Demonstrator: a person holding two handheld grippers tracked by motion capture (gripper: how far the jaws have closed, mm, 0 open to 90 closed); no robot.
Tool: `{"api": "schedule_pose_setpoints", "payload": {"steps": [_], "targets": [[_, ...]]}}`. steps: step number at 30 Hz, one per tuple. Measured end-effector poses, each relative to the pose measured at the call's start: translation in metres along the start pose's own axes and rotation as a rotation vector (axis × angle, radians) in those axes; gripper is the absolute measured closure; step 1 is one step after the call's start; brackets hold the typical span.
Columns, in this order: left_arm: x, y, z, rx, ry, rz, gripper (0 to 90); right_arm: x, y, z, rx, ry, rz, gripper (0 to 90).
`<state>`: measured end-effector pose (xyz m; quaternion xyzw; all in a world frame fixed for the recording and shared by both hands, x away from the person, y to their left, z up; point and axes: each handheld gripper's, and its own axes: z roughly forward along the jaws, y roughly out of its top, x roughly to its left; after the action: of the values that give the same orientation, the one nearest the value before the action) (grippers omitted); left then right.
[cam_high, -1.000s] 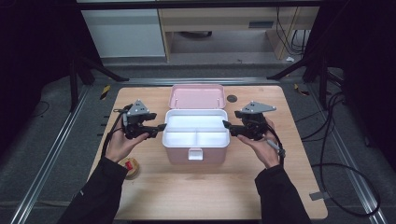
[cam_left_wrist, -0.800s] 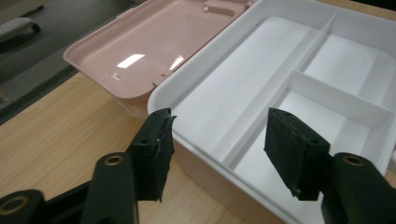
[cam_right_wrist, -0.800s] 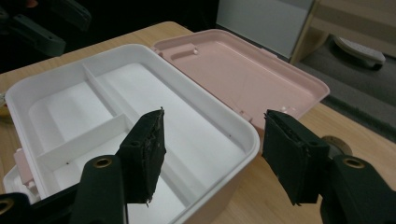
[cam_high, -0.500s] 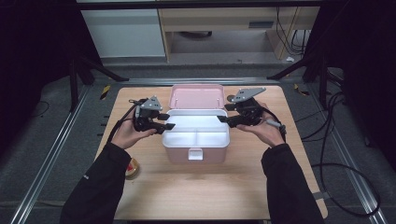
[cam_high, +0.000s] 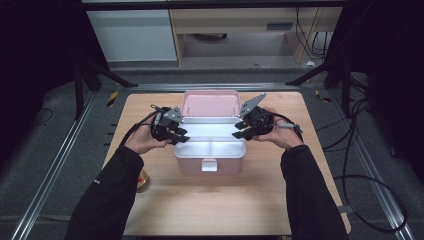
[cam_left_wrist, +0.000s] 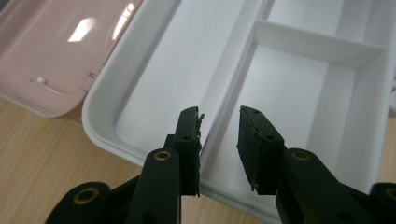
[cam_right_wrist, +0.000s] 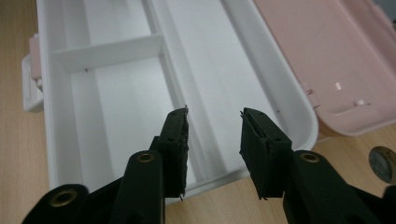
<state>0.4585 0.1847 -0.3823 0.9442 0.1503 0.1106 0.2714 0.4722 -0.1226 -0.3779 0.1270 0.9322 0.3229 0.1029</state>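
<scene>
Operator: Jaws status?

Manual: Your left gripper (cam_left_wrist: 218, 149) and right gripper (cam_right_wrist: 214, 151) both stand parted and grasp nothing. Each hovers over one short end of the white tray (cam_high: 227, 150).

Operator: Tray position?

Manual: It sits in the pink box (cam_high: 192, 167) between your two grippers, long axis running from one hand to the other, both equally near. The lid (cam_high: 207, 105) lies open behind. The box rests mid wooden table (cam_high: 225, 205); a dark floor surrounds it.

lab recording bay, wooden table (cam_high: 215, 200) on metal rails (cam_high: 55, 165), tripod legs (cam_high: 95, 75), loose cables (cam_high: 360, 150)
</scene>
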Motion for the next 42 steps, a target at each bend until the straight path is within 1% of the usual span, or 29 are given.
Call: {"api": "schedule_pose_setpoints", "payload": {"steps": [1, 2, 4, 5, 6, 7, 8, 9, 10, 11, 12, 13, 14, 15, 16, 17, 19, 21, 22, 23, 26, 27, 29, 31, 32, 37, 39, 41, 42], "targets": [[0.002, 0.001, 0.002, 0.024, -0.01, 0.015, 71.1, 0.0, -0.001, 0.005, 0.036, 0.017, -0.005, 65.9], [0.002, 0.001, 0.002, 0.024, -0.01, 0.015, 71.2, 0.0, -0.001, 0.005, 0.036, 0.017, -0.005, 65.9], [0.003, 0.003, 0.002, 0.042, -0.016, 0.029, 72.3, 0.0, -0.001, 0.009, 0.058, 0.035, -0.011, 68.3], [0.006, 0.004, 0.003, 0.049, -0.026, 0.029, 74.9, 0.001, 0.0, 0.012, 0.076, 0.049, -0.017, 73.2], [0.006, 0.004, 0.003, 0.049, -0.026, 0.029, 76.0, 0.001, 0.0, 0.012, 0.076, 0.049, -0.017, 73.2], [0.008, 0.005, 0.004, 0.058, -0.038, 0.033, 76.0, 0.001, 0.001, 0.013, 0.083, 0.052, -0.021, 74.4], [0.009, 0.006, 0.005, 0.068, -0.044, 0.037, 76.4, 0.002, 0.003, 0.016, 0.106, 0.06, -0.034, 75.9], [0.01, 0.009, 0.006, 0.092, -0.051, 0.048, 78.2, 0.003, 0.007, 0.019, 0.149, 0.058, -0.062, 77.6], [0.01, 0.009, 0.006, 0.092, -0.051, 0.048, 79.2, 0.003, 0.007, 0.019, 0.149, 0.058, -0.062, 77.6], [0.012, 0.011, 0.009, 0.116, -0.06, 0.063, 79.8, 0.002, 0.01, 0.021, 0.177, 0.06, -0.073, 80.7], [0.012, 0.011, 0.009, 0.116, -0.06, 0.063, 79.8, 0.001, 0.01, 0.021, 0.177, 0.062, -0.073, 82.0], [0.013, 0.012, 0.01, 0.128, -0.07, 0.071, 79.8, 0.001, 0.01, 0.021, 0.177, 0.062, -0.073, 82.0], [0.014, 0.013, 0.011, 0.136, -0.079, 0.073, 79.9, -0.001, 0.01, 0.022, 0.182, 0.073, -0.073, 82.3], [0.017, 0.016, 0.012, 0.158, -0.097, 0.081, 80.3, -0.003, 0.012, 0.023, 0.196, 0.085, -0.076, 82.6], [0.017, 0.016, 0.012, 0.158, -0.097, 0.081, 80.4, -0.003, 0.012, 0.023, 0.196, 0.085, -0.076, 82.6], [0.018, 0.017, 0.013, 0.173, -0.112, 0.083, 80.4, -0.003, 0.013, 0.023, 0.205, 0.088, -0.081, 82.6], [0.02, 0.021, 0.016, 0.207, -0.131, 0.091, 80.7, -0.004, 0.016, 0.025, 0.24, 0.102, -0.092, 82.7], [0.023, 0.024, 0.018, 0.233, -0.15, 0.095, 81.5, -0.007, 0.018, 0.026, 0.259, 0.119, -0.094, 83.2], [0.023, 0.024, 0.018, 0.233, -0.15, 0.095, 81.8, -0.007, 0.018, 0.026, 0.259, 0.119, -0.094, 83.2], [0.025, 0.024, 0.018, 0.235, -0.162, 0.096, 82.4, -0.009, 0.02, 0.028, 0.277, 0.126, -0.093, 83.7], [0.028, 0.027, 0.019, 0.255, -0.163, 0.105, 83.0, -0.011, 0.022, 0.029, 0.285, 0.123, -0.094, 83.9], [0.03, 0.029, 0.02, 0.268, -0.158, 0.111, 83.0, -0.014, 0.022, 0.029, 0.282, 0.127, -0.082, 84.2], [0.032, 0.03, 0.021, 0.276, -0.156, 0.114, 83.0, -0.016, 0.022, 0.03, 0.274, 0.129, -0.073, 84.4], [0.034, 0.031, 0.021, 0.281, -0.164, 0.117, 83.4, -0.017, 0.022, 0.03, 0.271, 0.13, -0.077, 84.7], [0.035, 0.032, 0.022, 0.292, -0.17, 0.128, 83.6, -0.017, 0.022, 0.03, 0.27, 0.131, -0.079, 84.9], [0.035, 0.034, 0.021, 0.295, -0.161, 0.148, 83.9, -0.017, 0.021, 0.03, 0.269, 0.136, -0.087, 86.0], [0.034, 0.035, 0.018, 0.293, -0.155, 0.153, 84.1, -0.016, 0.022, 0.028, 0.27, 0.147, -0.087, 87.0], [0.032, 0.038, 0.015, 0.299, -0.144, 0.166, 84.4, -0.016, 0.023, 0.026, 0.268, 0.149, -0.091, 87.2], [0.031, 0.039, 0.013, 0.293, -0.142, 0.17, 84.6, -0.015, 0.023, 0.025, 0.266, 0.144, -0.095, 87.1]]}}
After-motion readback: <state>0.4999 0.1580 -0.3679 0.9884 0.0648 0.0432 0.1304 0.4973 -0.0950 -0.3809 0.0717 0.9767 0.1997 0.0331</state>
